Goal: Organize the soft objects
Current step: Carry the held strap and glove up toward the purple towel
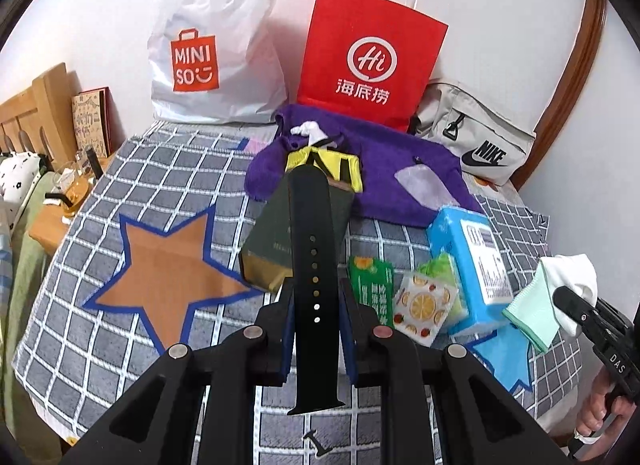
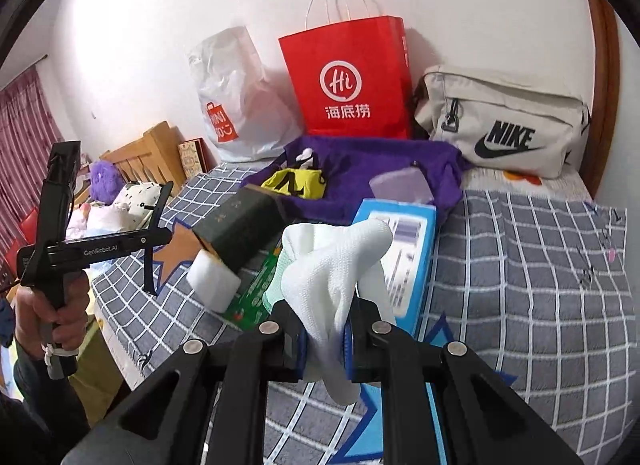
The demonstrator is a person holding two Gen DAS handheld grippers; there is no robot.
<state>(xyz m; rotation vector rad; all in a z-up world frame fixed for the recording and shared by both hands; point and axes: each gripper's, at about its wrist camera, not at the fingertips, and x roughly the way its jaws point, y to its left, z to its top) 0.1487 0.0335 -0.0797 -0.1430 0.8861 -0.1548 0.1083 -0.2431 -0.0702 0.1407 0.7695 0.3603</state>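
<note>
Watch strap (image 1: 314,265) and white glove (image 2: 336,265), each clamped in jaws, hang over the checked bedspread (image 1: 160,185).

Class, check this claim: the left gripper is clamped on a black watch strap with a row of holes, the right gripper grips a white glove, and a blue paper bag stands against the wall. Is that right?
Not quite. The paper bag against the wall is red, not blue, as both wrist views show. The rest holds: the left gripper is clamped on the black watch strap, and the right gripper grips the white glove.
</note>
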